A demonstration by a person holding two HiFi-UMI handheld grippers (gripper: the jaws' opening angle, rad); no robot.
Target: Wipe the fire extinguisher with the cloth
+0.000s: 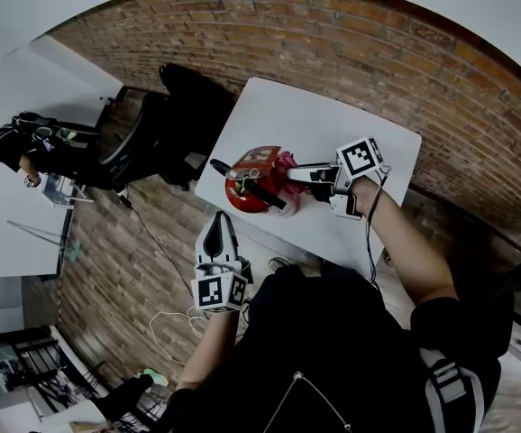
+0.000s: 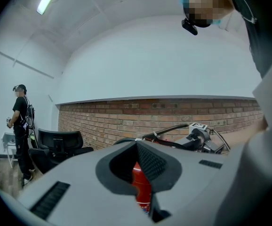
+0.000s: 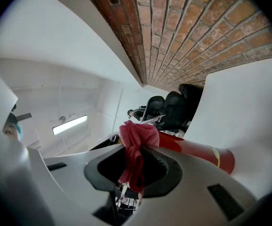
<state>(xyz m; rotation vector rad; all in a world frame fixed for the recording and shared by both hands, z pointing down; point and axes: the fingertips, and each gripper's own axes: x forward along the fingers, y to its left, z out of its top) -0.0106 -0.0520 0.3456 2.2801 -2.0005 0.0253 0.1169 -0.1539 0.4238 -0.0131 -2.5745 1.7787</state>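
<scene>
Left gripper (image 1: 218, 233), clenched and empty, hangs off the tabletop (image 1: 333, 115) edge. Right gripper (image 1: 298, 175) clamps the cloth (image 1: 285, 162), seemingly pressed against the extinguisher (image 1: 247, 195) standing on the tabletop. From above, the extinguisher's body is largely hidden beneath its own top.

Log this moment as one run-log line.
right gripper: shut on cloth, cloth against fire extinguisher | left gripper: shut, empty, off the table
</scene>
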